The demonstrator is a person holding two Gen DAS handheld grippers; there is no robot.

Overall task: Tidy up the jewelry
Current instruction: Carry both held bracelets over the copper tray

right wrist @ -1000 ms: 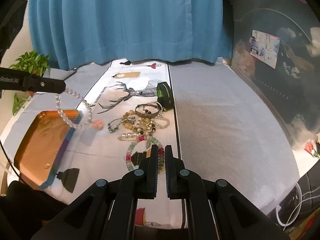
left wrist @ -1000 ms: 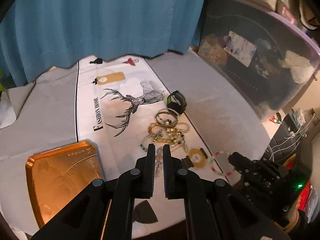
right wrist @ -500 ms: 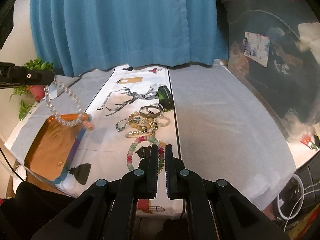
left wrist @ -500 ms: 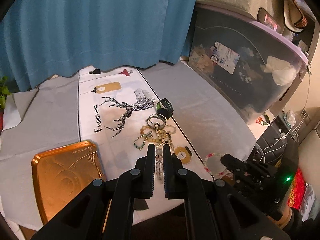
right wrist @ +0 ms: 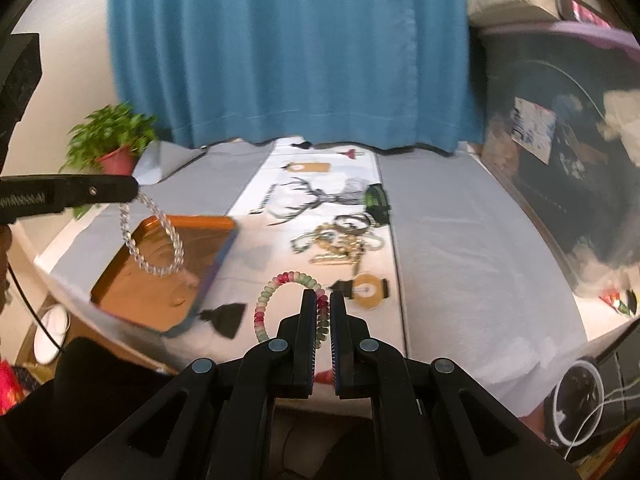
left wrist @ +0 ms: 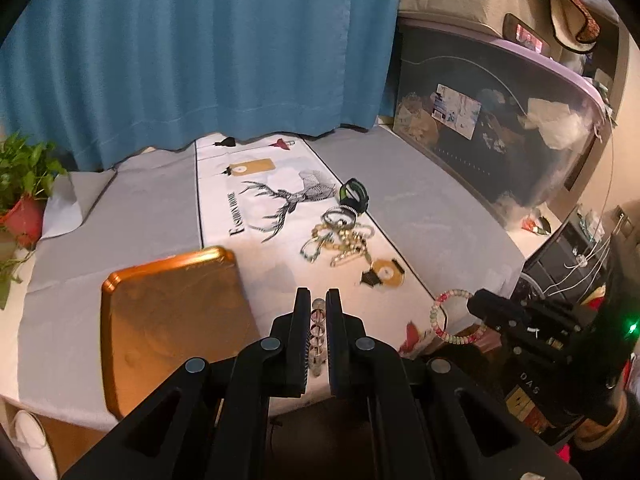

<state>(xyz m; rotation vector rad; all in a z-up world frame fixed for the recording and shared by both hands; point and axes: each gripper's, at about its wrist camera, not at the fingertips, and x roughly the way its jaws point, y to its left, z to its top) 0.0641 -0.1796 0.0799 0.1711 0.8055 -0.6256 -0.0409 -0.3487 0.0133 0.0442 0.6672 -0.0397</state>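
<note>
Bracelets hang from both of our grippers above a table draped in grey cloth (left wrist: 420, 216). Our left gripper (left wrist: 318, 320) has its fingers clamped on a clear crystal bead bracelet (left wrist: 318, 338); seen from the right wrist, that bracelet (right wrist: 154, 240) dangles as a loop over an orange metal tray (right wrist: 160, 264) at the table's near left. Our right gripper (right wrist: 322, 312) has its fingers pressed together on a pink and green bead bracelet (right wrist: 272, 300), which arches up and to the left of the fingertips. From the left wrist, the same bracelet (left wrist: 444, 312) hangs off the right gripper's tip near the table's front edge.

A white runner printed with a stag (left wrist: 288, 204) lies down the middle of the table. On it, beyond the tray (left wrist: 168, 312) and to its right, sits a tangled heap of remaining jewelry (left wrist: 340, 236), with a black and green band (left wrist: 354, 196) at its far end. Behind the table hangs a blue curtain (left wrist: 200, 48). A potted plant (right wrist: 112, 140) stands at the far left, and a dark storage bin (left wrist: 492, 128) sits to the right.
</note>
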